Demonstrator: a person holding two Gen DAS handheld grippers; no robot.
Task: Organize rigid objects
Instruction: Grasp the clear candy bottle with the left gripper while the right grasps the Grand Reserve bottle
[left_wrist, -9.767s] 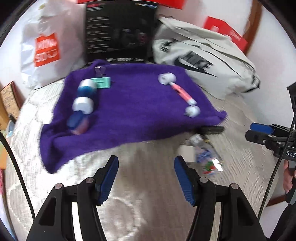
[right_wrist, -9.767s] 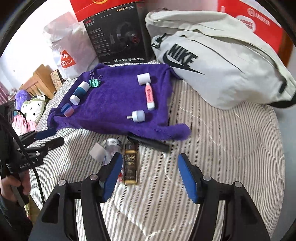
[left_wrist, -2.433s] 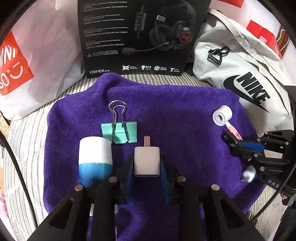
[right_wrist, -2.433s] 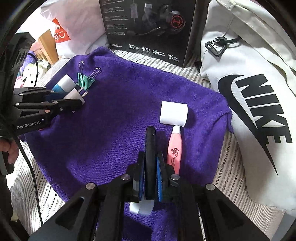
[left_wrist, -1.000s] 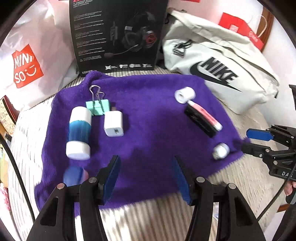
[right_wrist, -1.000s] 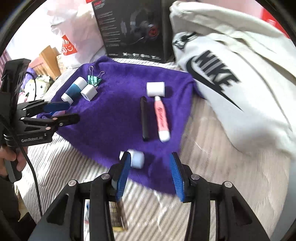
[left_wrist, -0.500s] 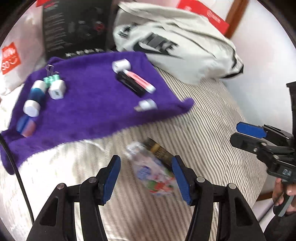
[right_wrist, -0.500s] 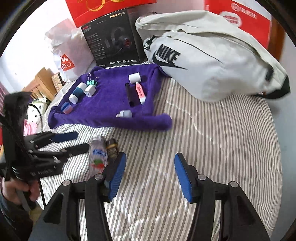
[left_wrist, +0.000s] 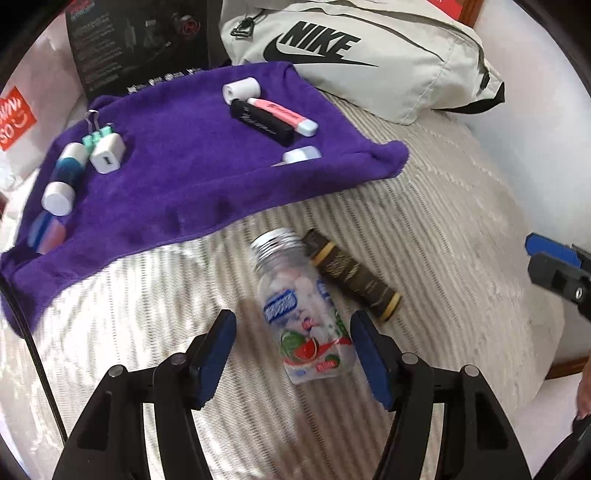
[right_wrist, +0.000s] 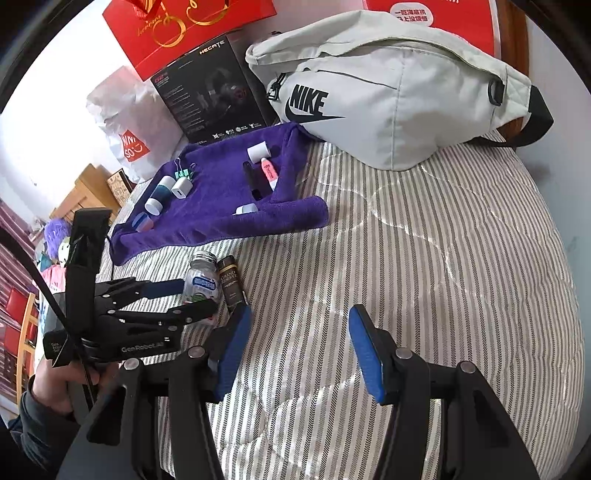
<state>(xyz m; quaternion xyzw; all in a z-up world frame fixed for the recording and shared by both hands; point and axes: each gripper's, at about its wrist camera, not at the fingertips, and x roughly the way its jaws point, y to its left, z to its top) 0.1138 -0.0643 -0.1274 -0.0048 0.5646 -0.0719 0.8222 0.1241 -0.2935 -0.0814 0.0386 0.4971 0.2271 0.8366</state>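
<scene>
Broadly, a striped bed cover (right_wrist: 424, 258) underneath everything, with a grey Nike bag (right_wrist: 388, 92) along its far edge. Next, a purple towel (left_wrist: 184, 177) over the far left part, carrying a black stick (left_wrist: 262, 123), pink highlighter (left_wrist: 282, 115), white charger (left_wrist: 108, 155) and blue-white tube (left_wrist: 64, 177). Off the towel's near edge, a clear candy bottle (left_wrist: 301, 306) lying beside a dark tube (left_wrist: 354, 282). Left gripper (left_wrist: 293, 363) opening, pads either side of the bottle's base, not pressing. Right gripper (right_wrist: 299, 350) agape, empty, over bare stripes.

wrist views downward, both showing purple towel (left_wrist: 192, 177)
</scene>
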